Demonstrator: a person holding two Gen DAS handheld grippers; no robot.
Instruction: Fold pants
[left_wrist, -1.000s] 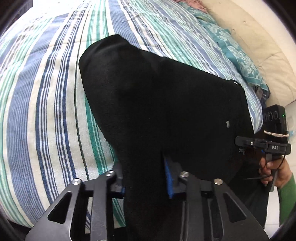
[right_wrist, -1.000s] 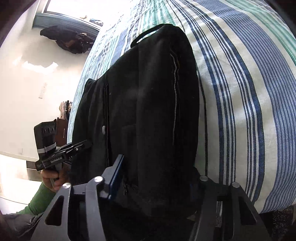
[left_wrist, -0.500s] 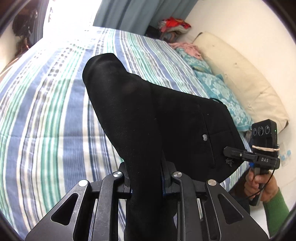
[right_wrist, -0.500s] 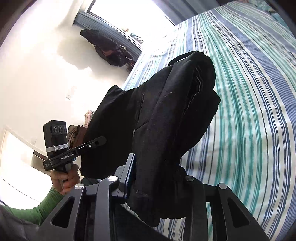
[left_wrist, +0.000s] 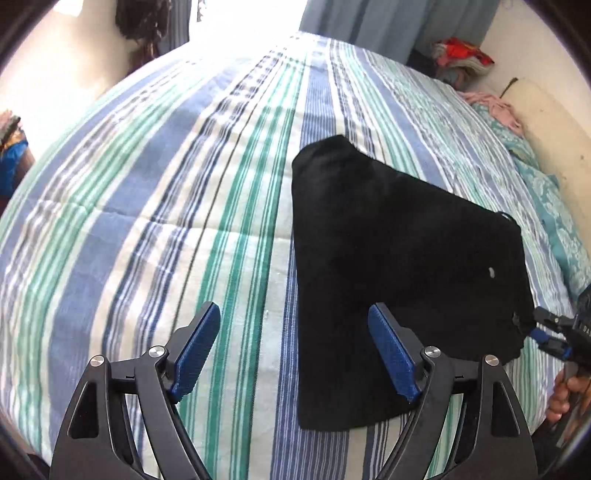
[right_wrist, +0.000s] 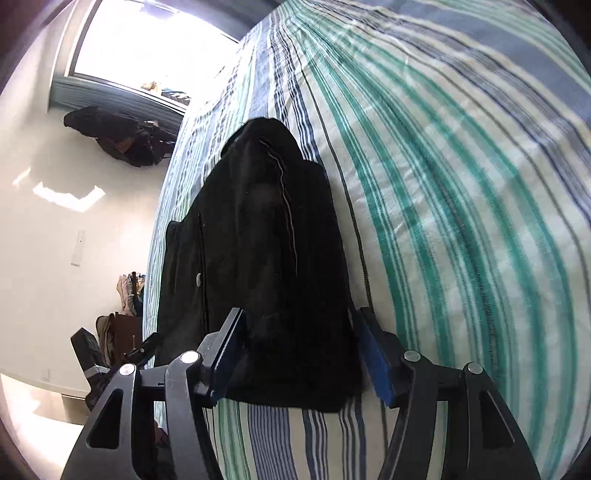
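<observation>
The black pants (left_wrist: 399, 258) lie folded flat on the striped bedspread (left_wrist: 184, 221). My left gripper (left_wrist: 293, 312) hovers over their near left edge, its jaws opening wide. One blue pad is over the bedspread, the other over the cloth, and nothing is gripped. In the right wrist view the pants (right_wrist: 266, 240) stretch away from my right gripper (right_wrist: 304, 356). Its jaws are opening with the near end of the pants lying loose between the pads. The right gripper (left_wrist: 537, 325) also shows at the pants' right corner. The left gripper (right_wrist: 144, 345) shows at the lower left.
Teal patterned pillows (left_wrist: 554, 206) and a cream cushion (left_wrist: 546, 110) line the bed's right side. A pile of red and pink clothes (left_wrist: 461, 55) lies at the far corner. Dark clothes (right_wrist: 118, 136) sit under the window. A hand (left_wrist: 565, 395) holds the right gripper.
Both grippers were shut on the pants and carried the cloth over the bed. Now the pants lie flat, both sets of jaws have spread apart, and the left one has let go.
</observation>
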